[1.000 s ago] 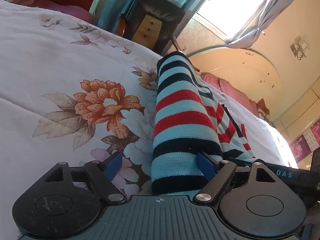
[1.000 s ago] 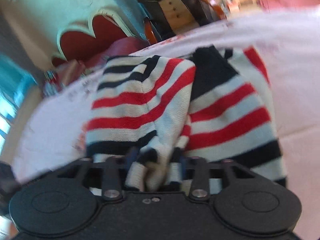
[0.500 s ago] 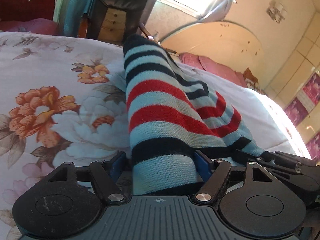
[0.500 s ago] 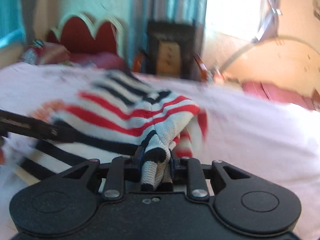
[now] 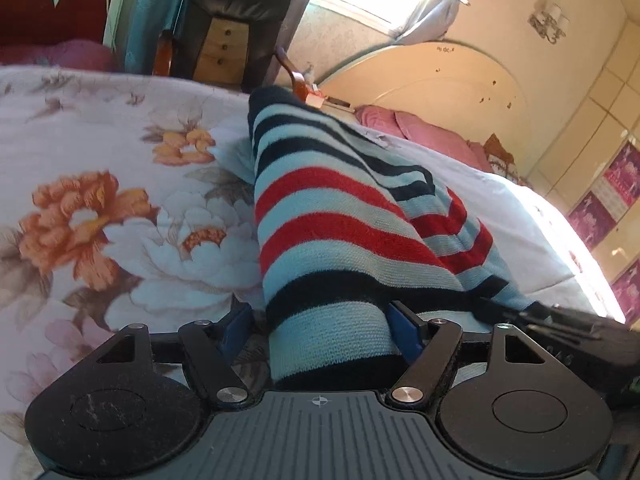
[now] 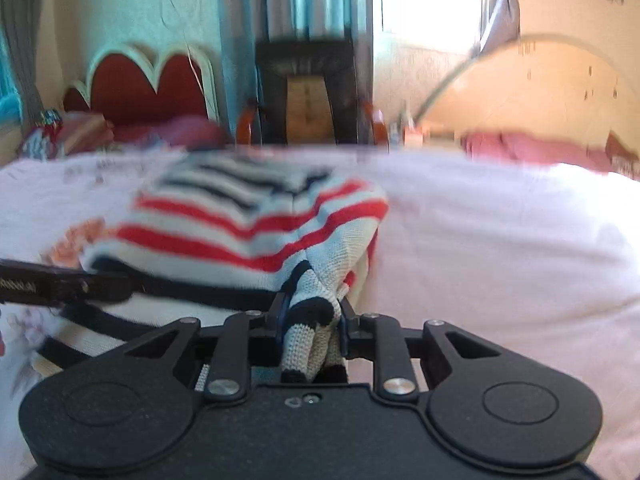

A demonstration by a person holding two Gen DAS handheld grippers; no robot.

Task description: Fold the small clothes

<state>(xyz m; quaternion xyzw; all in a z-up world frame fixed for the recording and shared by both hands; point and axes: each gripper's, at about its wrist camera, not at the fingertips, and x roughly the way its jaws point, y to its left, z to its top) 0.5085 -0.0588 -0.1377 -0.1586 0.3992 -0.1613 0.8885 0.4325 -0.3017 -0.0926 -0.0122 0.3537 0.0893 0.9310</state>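
Observation:
A small striped knit garment [image 5: 332,240], light blue with red and navy bands, lies on the floral bedspread [image 5: 100,200]. My left gripper [image 5: 320,328] is open, its blue pads wide apart on either side of a folded sleeve-like part. My right gripper [image 6: 312,316] is shut on a bunched edge of the same garment [image 6: 256,216] and holds it low over the bed. The right gripper also shows at the lower right of the left wrist view [image 5: 560,324]. The left gripper shows as a dark bar at the left of the right wrist view [image 6: 60,284].
The white bed sheet [image 6: 500,240] spreads to the right of the garment. A dark cabinet with wooden drawers [image 5: 228,36] stands beyond the bed's far edge. A red headboard [image 6: 148,84] and pink pillows [image 5: 424,136] lie at the back.
My right gripper has carried the garment's edge over and down toward the bed, folding it across. My left gripper has stayed open around the folded part, shifting slightly.

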